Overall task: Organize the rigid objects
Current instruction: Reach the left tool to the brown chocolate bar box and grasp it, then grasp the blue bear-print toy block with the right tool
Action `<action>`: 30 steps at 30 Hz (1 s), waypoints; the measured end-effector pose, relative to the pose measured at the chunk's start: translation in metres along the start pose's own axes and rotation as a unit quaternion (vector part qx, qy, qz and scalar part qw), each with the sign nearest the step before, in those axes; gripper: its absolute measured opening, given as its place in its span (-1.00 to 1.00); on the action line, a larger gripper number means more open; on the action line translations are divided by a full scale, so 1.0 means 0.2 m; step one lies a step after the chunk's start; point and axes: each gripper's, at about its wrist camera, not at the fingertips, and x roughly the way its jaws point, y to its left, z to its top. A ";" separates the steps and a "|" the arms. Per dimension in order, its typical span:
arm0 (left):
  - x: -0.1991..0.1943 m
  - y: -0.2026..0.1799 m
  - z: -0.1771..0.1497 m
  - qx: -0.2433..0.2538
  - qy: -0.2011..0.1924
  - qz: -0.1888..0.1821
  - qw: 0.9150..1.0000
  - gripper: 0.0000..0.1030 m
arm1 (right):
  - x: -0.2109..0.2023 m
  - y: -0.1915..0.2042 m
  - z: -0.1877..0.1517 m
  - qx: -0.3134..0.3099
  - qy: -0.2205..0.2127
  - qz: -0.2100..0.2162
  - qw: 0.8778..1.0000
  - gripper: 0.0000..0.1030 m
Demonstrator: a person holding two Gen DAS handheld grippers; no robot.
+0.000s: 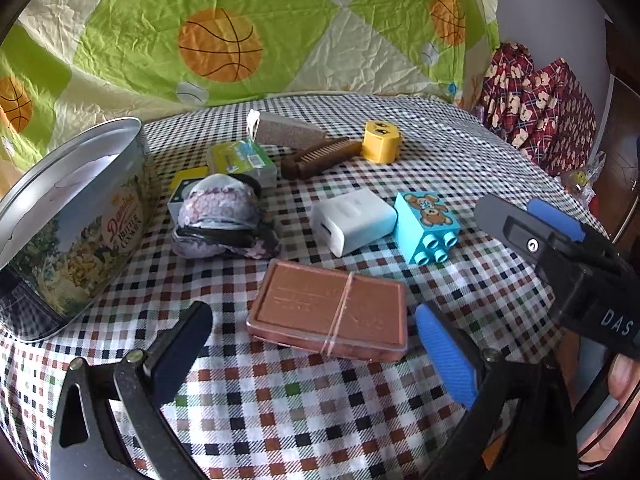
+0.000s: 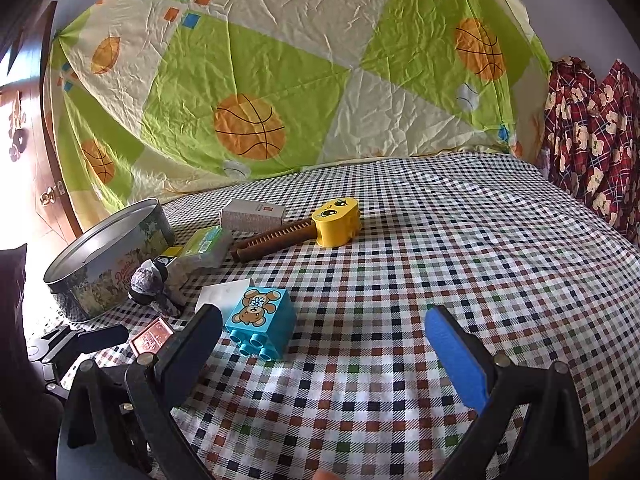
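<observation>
While my left gripper point(image 1: 316, 344) hangs spread over the copper case point(image 1: 328, 312), my right gripper point(image 2: 324, 336) gapes empty beside the blue bear block point(image 2: 260, 320); to lift well, I square both pads first, the cookie tin point(image 1: 72, 220) probably the destination.

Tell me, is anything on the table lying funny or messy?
Yes. The blue bear block is tipped on its side, so its round studs point sideways. A crumpled floral cloth bundle lies among the hard things beside the open cookie tin. Nothing looks spilled or broken.
</observation>
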 end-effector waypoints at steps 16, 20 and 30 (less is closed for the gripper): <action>-0.07 0.19 0.01 -0.035 -0.043 -0.008 0.998 0.49 | 0.08 0.14 0.07 -0.041 0.015 -0.014 0.999 0.99; -0.09 0.26 0.01 -0.042 -0.059 0.013 0.997 0.49 | 0.13 0.22 0.06 -0.084 0.038 -0.031 0.995 0.84; -0.15 0.31 -0.01 -0.056 -0.114 0.015 0.992 0.49 | 0.26 0.23 0.04 -0.107 0.121 -0.016 0.987 -0.12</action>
